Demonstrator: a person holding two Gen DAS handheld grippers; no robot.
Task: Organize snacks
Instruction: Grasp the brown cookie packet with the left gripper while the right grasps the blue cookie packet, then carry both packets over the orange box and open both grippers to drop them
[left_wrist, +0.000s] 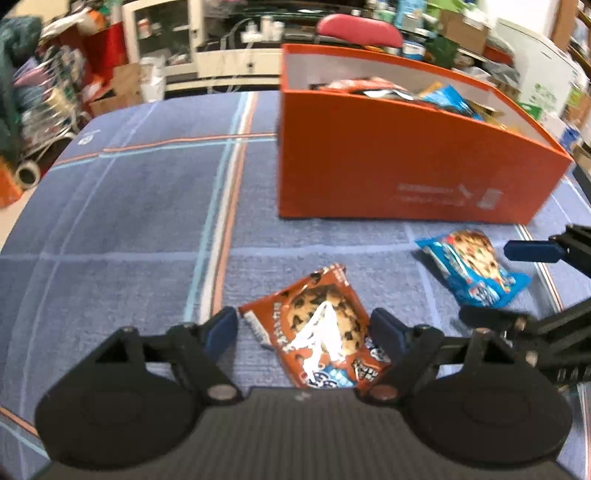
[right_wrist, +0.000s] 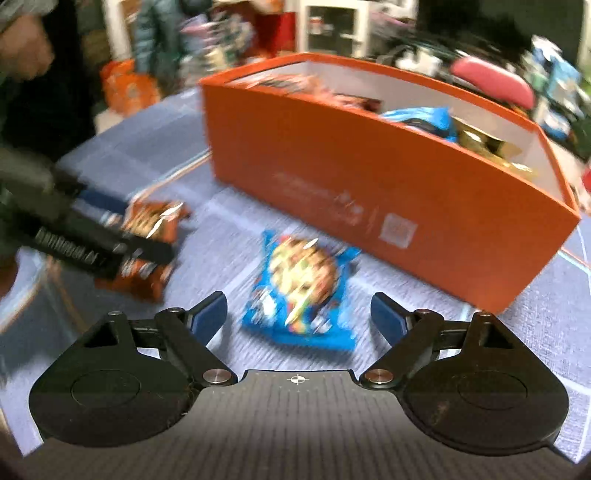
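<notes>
Nearest, on the near side of the orange box (left_wrist: 406, 158): left tool (left_wrist: 303, 328) spread wide, straddling the brown cookie packet (left_wrist: 325, 332), blue pads (left_wrist: 221, 328) flanking the wrapper with bench showing on either side, nothing pinched. Set so, probably, to close across the packet's narrow width. Packet flat on the blue plaid cloth of the bench (left_wrist: 129, 221), picture side up, skewed relative to the box's long wall.

Alongside, also on the near side of the box: right tool (right_wrist: 299, 314) likewise wide, poised over the blue cookie packet (right_wrist: 299, 291), pads clear of it on both sides. No contact visible, though blur softens the edges. Blue packet closer to the box wall than the brown one, lying flat, apart from both the wall and its neighbour. Two tools over two packets, likely for a paired pick-up.

Farther: the box itself, open-topped, white inside, already holding a jumble of wrapped snacks (right_wrist: 417, 118) in blue, orange and gold. Open top facing up, so a lift over the near wall looks necessary. Only these two packets seen loose outside it.

Beyond the box: a red chair back (left_wrist: 360, 29) and cluttered shelves, too blurred to detail.
</notes>
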